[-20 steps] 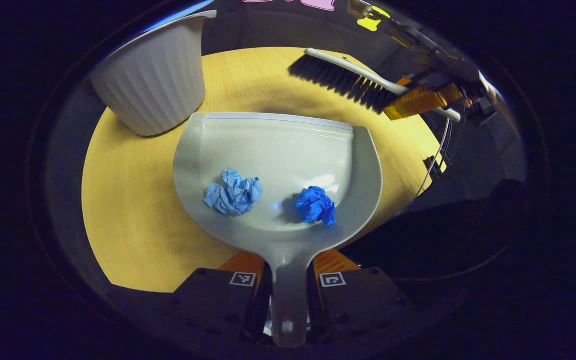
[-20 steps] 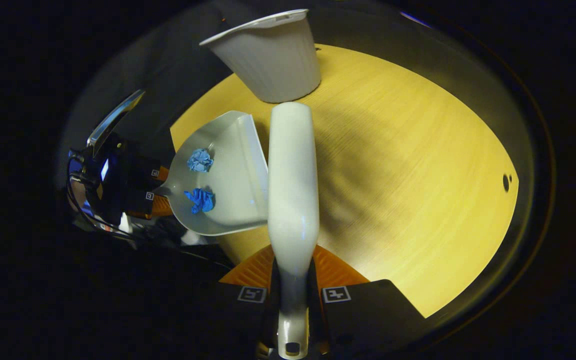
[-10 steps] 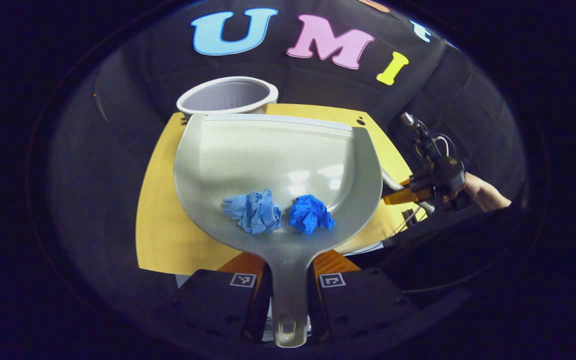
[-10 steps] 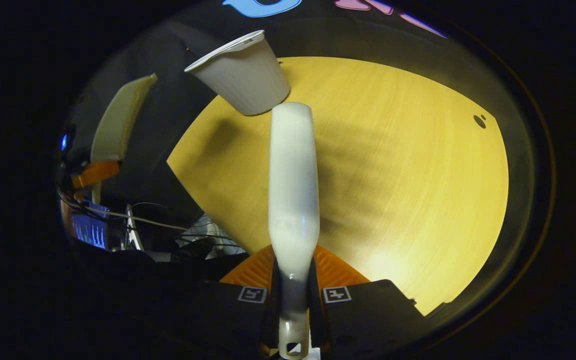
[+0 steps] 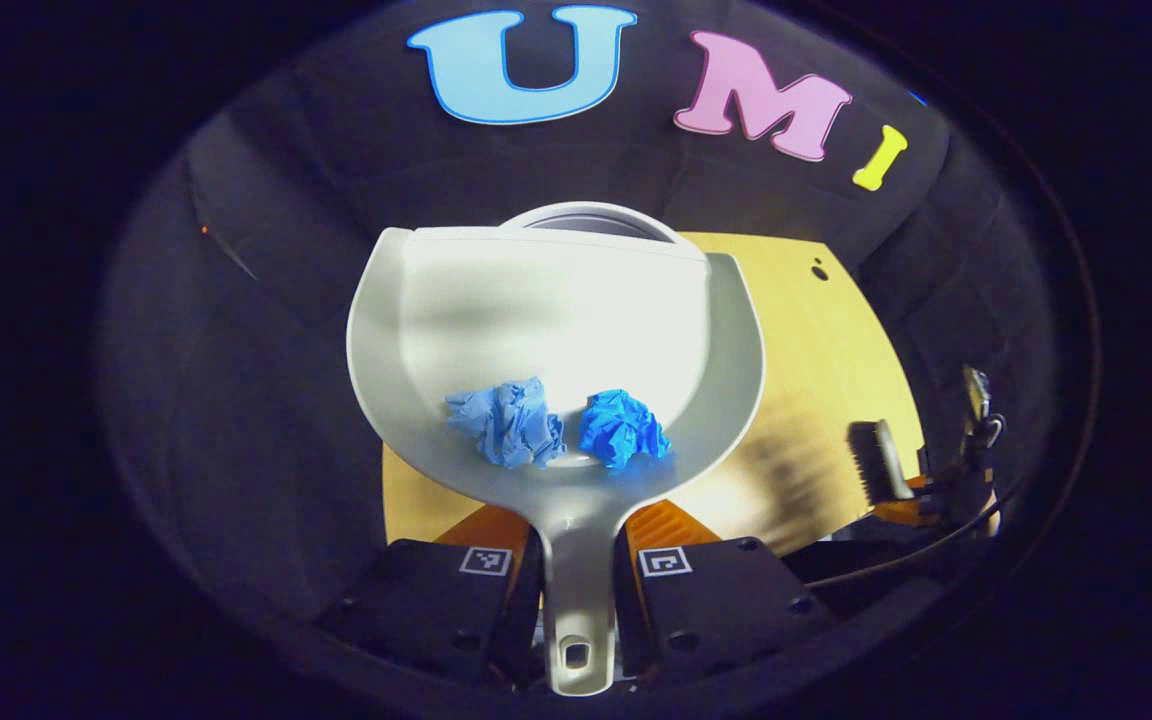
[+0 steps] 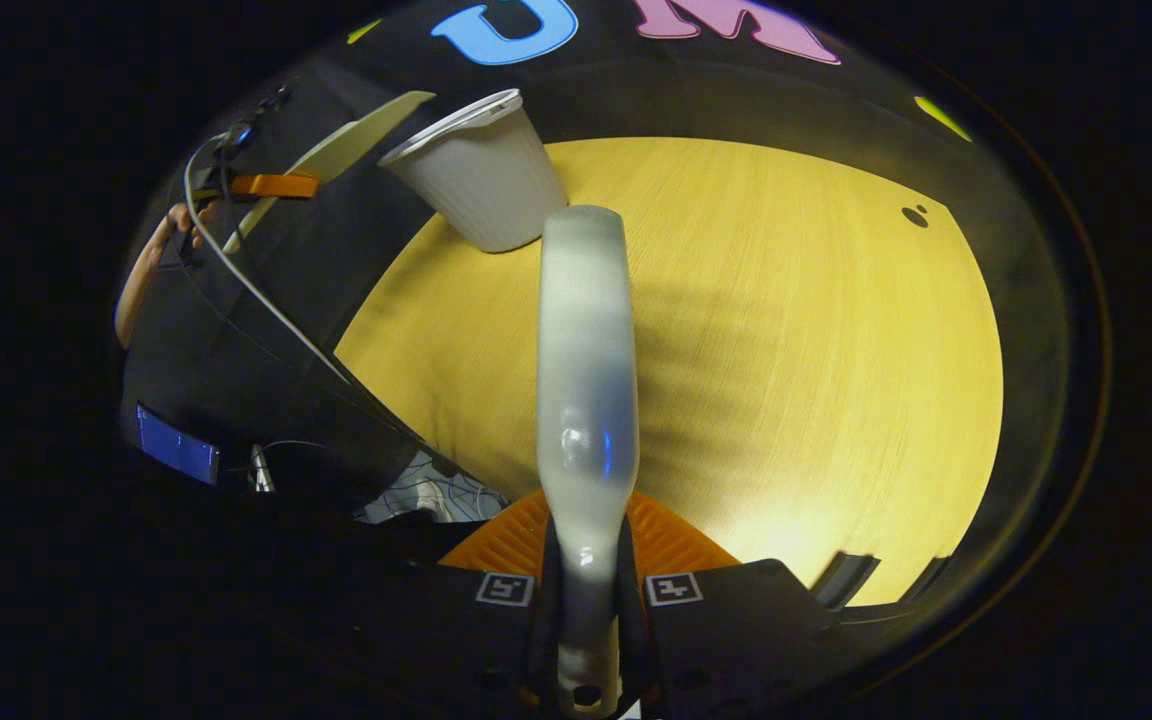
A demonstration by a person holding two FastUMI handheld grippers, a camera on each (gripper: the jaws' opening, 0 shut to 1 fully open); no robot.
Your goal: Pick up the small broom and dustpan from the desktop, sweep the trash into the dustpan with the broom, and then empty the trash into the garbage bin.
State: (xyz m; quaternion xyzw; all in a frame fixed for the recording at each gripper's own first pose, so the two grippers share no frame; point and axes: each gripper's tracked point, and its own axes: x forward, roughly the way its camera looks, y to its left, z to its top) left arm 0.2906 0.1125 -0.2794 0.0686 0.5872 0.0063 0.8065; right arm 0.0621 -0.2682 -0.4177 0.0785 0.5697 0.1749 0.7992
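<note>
My left gripper (image 5: 576,560) is shut on the handle of the pale grey dustpan (image 5: 556,320), which hangs in the air. Two crumpled blue paper balls (image 5: 506,425) (image 5: 621,428) lie at the back of the pan, near the handle. The white ribbed garbage bin's rim (image 5: 591,213) peeks out just beyond the pan's front lip. In the right gripper view the dustpan (image 6: 346,150) shows edge-on, its lip level with the rim of the bin (image 6: 481,180) and just left of it. My right gripper (image 6: 586,590) is shut on the white broom (image 6: 586,350), held over the table.
The yellow wooden table (image 6: 786,330) has a small dark hole (image 6: 914,215) near its far right edge. The bin stands at the table's far left corner. A hand (image 6: 141,280) and cables trail from the left gripper (image 6: 256,186). The broom's bristles (image 5: 876,460) show at the right.
The dustpan has risen off the table and swung up to the bin, the two paper balls sliding back towards the handle. The broom has stayed low over the table.
</note>
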